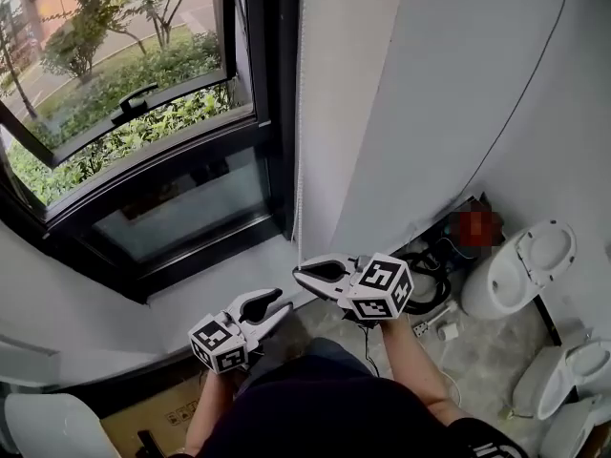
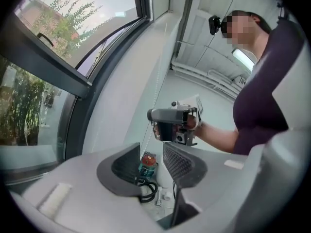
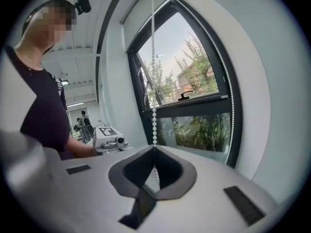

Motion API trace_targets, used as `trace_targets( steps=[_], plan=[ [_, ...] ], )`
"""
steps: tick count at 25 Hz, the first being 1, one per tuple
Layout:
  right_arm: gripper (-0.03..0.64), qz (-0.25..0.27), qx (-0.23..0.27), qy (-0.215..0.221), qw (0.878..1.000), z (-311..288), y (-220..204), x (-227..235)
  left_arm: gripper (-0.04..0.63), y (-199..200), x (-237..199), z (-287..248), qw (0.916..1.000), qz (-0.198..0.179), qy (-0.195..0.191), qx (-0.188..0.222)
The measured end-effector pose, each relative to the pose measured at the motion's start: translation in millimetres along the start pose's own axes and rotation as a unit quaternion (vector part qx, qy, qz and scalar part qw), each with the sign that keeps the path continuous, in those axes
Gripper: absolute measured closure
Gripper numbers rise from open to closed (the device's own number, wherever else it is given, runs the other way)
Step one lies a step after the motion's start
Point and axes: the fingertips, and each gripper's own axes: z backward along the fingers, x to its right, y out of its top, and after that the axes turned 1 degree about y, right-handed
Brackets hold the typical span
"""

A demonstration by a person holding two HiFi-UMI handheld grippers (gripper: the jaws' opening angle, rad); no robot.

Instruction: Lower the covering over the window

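A white bead chain point(image 1: 299, 132) hangs down the wall beside the dark-framed window point(image 1: 143, 113), which is tilted open and uncovered. My right gripper point(image 1: 301, 273) is shut on that bead chain point(image 3: 154, 81), which runs straight up from its pinched jaws point(image 3: 154, 148). My left gripper point(image 1: 277, 305) sits lower and to the left, pointing level towards the wall. Its jaws point(image 2: 151, 152) stand open with nothing pressed between them. The bead chain point(image 2: 154, 96) hangs beyond them, just in front of the right gripper point(image 2: 151, 115).
White toilet bowls point(image 1: 520, 265) stand on the floor at the right. Black cables point(image 1: 430, 289) and a red-topped can point(image 2: 148, 163) lie by the wall's foot. A cardboard box point(image 1: 158, 413) sits at the lower left under the white sill point(image 1: 57, 303).
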Motion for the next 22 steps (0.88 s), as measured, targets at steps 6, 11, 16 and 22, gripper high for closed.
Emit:
trace_targets(
  steps=[6,11,16,22],
  plan=[
    [0.603,0.004,-0.051,0.012,0.999,-12.0,-34.4,1.7,0.463,43.8,6.6,0.3,0.9989,-0.016,-0.005,0.043],
    [0.603,-0.019,-0.043,0.041,0.998,-17.6,-46.2,-3.9,0.463,57.2,3.7,-11.1,0.9984,-0.03,-0.007,0.047],
    [0.603,-0.021,-0.035,0.059,0.997,-17.3,-48.1,-3.2,0.463,49.0,-3.8,-18.8,0.999,-0.022,-0.012,0.038],
    [0.603,-0.009,-0.127,0.06,0.99,-26.1,-100.1,-3.9,0.463,49.9,-2.2,-26.7,0.999,-0.018,-0.023,0.033]
  ],
)
